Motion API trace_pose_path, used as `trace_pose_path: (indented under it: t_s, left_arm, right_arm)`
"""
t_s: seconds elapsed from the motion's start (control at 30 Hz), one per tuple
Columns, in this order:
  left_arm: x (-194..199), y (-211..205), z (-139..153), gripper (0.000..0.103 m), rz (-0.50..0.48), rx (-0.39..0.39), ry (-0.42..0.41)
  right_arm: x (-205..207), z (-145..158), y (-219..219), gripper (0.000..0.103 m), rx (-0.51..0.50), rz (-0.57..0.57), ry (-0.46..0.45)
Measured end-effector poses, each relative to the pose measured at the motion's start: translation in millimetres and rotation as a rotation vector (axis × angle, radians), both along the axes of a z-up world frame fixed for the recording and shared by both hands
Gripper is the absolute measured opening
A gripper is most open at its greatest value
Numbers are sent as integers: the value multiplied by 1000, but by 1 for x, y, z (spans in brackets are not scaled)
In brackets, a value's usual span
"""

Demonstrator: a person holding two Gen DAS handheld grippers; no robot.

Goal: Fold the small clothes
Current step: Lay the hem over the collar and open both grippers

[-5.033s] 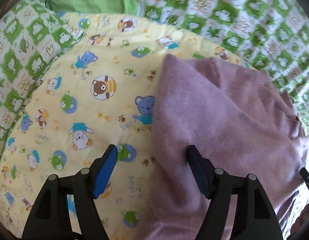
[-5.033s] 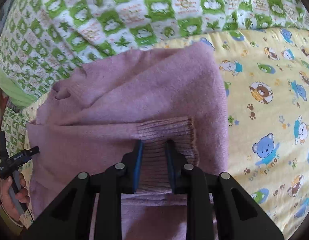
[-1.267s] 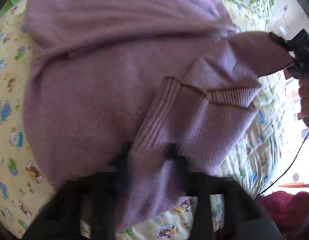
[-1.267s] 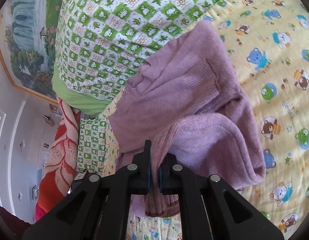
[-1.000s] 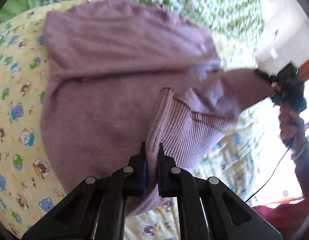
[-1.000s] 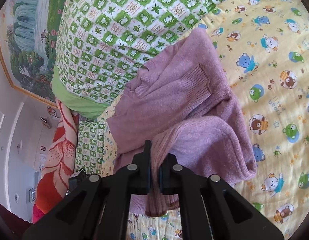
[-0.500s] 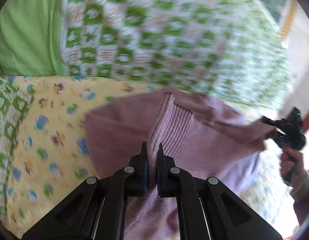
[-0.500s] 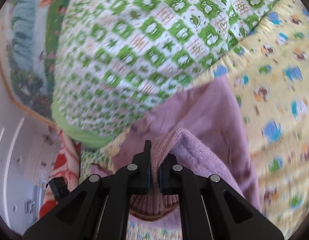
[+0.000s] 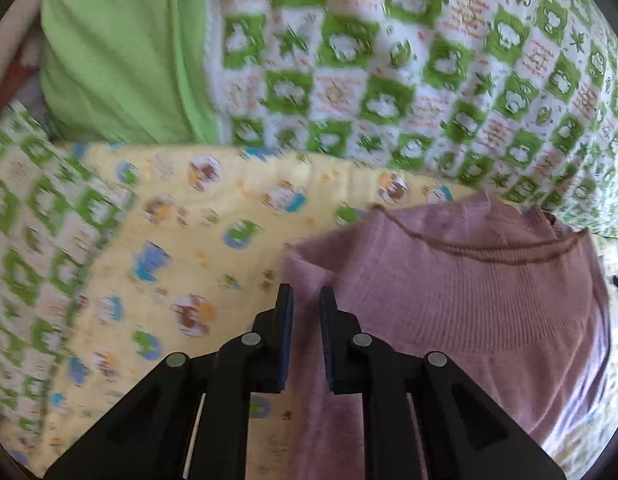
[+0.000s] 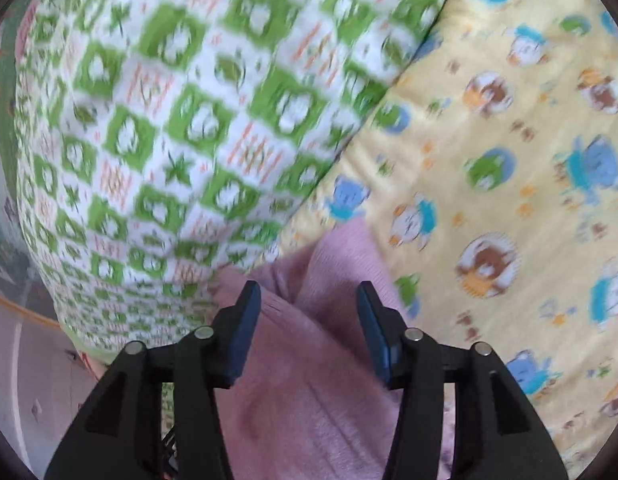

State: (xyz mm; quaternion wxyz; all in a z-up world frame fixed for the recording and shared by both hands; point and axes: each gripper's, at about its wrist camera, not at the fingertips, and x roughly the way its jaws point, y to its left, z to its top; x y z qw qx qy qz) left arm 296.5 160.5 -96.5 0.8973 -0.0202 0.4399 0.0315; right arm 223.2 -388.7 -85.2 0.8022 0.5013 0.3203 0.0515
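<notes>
The left gripper [image 9: 306,302] stands with its jaws a narrow gap apart; they have just been opening, and the pads press on nothing. The edge of the purple sweater [image 9: 461,304] lies under the gap. In the left wrist view the sweater rests on the yellow bear-print sheet [image 9: 181,264], filling the area from 2 o'clock to 5 o'clock of the gripper, with its ribbed band uppermost. A green checked quilt [image 9: 429,72] lies at 12 o'clock, and a plain green pillow [image 9: 117,60] at 10 o'clock.

The right gripper [image 10: 309,304] has its jaws well apart; they have just been opening. The sweater [image 10: 309,380] lies beneath and between them, unclamped. The quilt [image 10: 169,120] lies at 11 o'clock, the sheet [image 10: 509,160] at 2 o'clock.
</notes>
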Motion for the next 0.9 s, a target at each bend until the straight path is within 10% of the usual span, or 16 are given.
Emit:
trace_pose_path:
  t_s: [0.23,0.37,0.53,0.73,0.9]
  left_arm:
    - [-53,-39,33,36,-179,-57,-27]
    - [-76,-94,9,43,-386,-139,52]
    - [-42,-129,-41,43,-427,-25,130]
    - [46,-93,-37,30,-267,-17,68]
    - [72,-39,-33,16,-122,-84,80]
  right_arm:
    - [-18,37,50,53,-241,215,-101]
    - [-25,45,139,53,-459,556,-196]
    - [-4,12,216,52,-607,843,-151]
    - [76,-4,161,10,-591,525,-104]
    - [82,-13,88,5,-397,237,-48]
